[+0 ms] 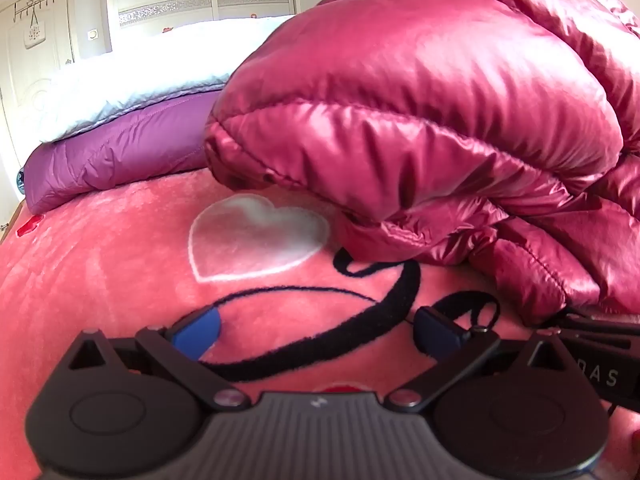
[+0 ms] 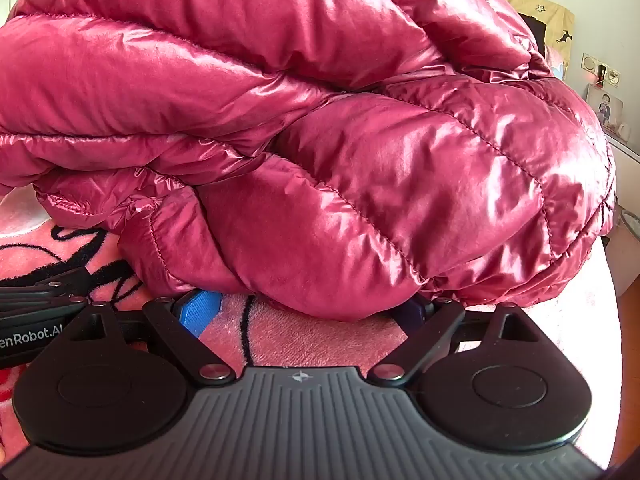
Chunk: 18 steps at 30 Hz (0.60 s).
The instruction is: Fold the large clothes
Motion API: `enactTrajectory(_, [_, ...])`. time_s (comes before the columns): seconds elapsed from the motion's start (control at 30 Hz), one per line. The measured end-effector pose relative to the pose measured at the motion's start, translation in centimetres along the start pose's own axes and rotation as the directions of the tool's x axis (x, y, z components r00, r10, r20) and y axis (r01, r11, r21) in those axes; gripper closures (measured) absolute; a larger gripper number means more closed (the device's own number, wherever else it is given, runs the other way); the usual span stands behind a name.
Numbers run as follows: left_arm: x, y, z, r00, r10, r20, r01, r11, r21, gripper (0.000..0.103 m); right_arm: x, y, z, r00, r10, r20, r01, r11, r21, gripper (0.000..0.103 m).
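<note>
Right wrist: tongs [image 2: 308, 316] wide, jacket [image 2: 320, 128] folded.

both wrist views close, sharing jacket [image 1: 420, 100] [image 2: 320, 140]

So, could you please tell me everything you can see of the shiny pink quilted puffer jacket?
The shiny pink quilted puffer jacket is glossy, padded fabric stitched into fat horizontal channels, with visible seams and hems. It lies bunched and folded over itself in a thick heap on the pink fleece blanket, partly covering its black line print. The open right gripper sits at its lower edge, the fabric bulging over its fingertips.
</note>
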<state>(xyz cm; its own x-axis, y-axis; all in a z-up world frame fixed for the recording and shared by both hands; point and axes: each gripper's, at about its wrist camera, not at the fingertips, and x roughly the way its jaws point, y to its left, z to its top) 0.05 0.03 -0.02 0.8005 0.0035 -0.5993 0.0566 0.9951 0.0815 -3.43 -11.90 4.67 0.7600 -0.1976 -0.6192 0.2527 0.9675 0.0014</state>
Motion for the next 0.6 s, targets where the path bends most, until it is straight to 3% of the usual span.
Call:
enactTrajectory(0.17, [-0.8,-0.2,-0.1,1.000,0.003,0.010,-0.003,1.000,0.014,0.000,-0.1,0.0,0.3,1.000,0.002,-0.011,-0.003,1.000,-0.007,0.000])
enactTrajectory(0.43, [-4.0,1.5,-0.9,0.996,-0.090,-0.029,0.091,0.994,0.054,0.001,-2.6,-0.3,0.3,1.000,-0.010,-0.016,0.008,0.994,-0.105,0.000])
enactTrajectory(0.6, [-8.3,2.3,-0.8,0.993,-0.120,0.016,0.118,0.989,0.087,0.001,-5.2,-3.1,0.1,0.998,-0.023,-0.052,0.024,0.999,0.033,0.000])
